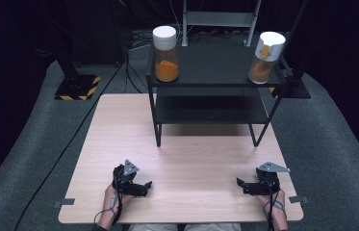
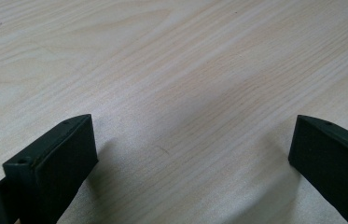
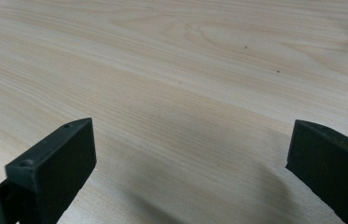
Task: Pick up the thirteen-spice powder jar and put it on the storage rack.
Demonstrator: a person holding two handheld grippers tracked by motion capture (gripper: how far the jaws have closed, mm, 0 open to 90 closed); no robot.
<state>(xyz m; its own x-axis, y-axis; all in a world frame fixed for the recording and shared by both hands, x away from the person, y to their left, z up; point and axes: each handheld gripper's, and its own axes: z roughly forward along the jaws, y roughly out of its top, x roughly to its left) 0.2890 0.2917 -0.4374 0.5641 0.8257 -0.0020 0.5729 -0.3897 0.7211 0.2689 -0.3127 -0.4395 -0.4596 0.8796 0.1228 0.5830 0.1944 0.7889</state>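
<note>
My left gripper (image 1: 142,188) rests low over the front left of the light wooden table (image 1: 186,159), its jaws pointing right. It is open, and in the left gripper view bare wood lies between the jaws of the left gripper (image 2: 192,149). My right gripper (image 1: 242,186) sits at the front right, jaws pointing left, also open over bare wood (image 3: 190,154). Two clear jars with white lids stand on the top of a black shelf (image 1: 215,65): the left jar (image 1: 166,54) holds bright orange powder, the right jar (image 1: 266,57) holds a browner powder.
The black shelf stands on the far half of the table, with a lower tier (image 1: 211,109) and thin legs. Grey carpet surrounds the table. A black-and-yellow striped base (image 1: 77,87) and cables lie on the floor at the back left.
</note>
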